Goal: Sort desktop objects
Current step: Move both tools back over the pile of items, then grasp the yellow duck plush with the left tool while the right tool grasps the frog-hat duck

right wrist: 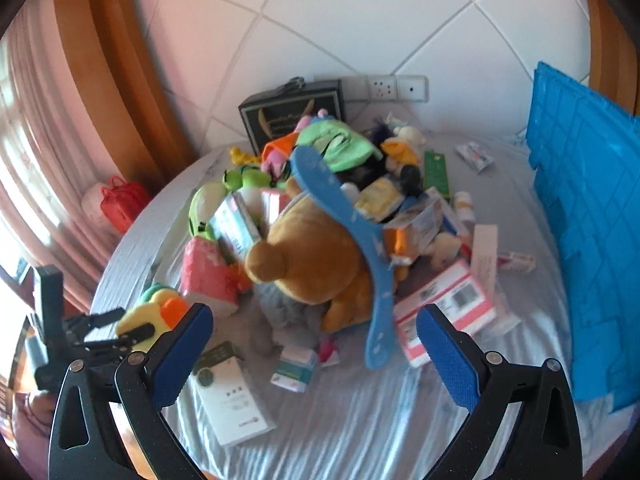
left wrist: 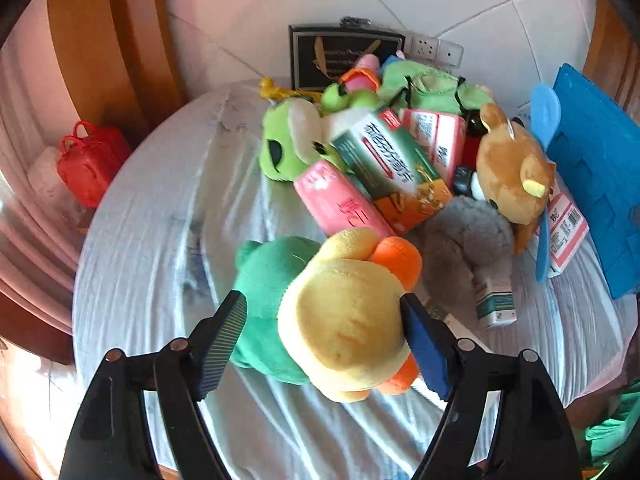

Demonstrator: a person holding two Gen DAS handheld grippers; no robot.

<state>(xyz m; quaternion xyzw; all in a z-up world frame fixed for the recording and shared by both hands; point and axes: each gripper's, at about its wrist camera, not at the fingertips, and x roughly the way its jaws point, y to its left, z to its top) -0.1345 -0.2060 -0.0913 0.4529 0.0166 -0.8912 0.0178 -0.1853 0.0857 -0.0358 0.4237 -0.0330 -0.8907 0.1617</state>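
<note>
My left gripper (left wrist: 324,304) is shut on a yellow, green and orange plush toy (left wrist: 336,316) and holds it above the cloth-covered table (left wrist: 160,216). The same toy shows in the right wrist view (right wrist: 154,312), at far left, with the left gripper's dark frame beside it. My right gripper (right wrist: 314,316) is open and empty, in front of a brown plush bear (right wrist: 316,264) with a blue propeller (right wrist: 344,216). Behind lies a pile of plush toys and medicine boxes (left wrist: 384,152).
A blue plastic crate (right wrist: 592,216) stands at the right. A black framed box (right wrist: 296,116) leans on the tiled wall beside sockets. A red toy bag (left wrist: 90,160) sits at the left. White boxes (right wrist: 232,400) lie near the front edge.
</note>
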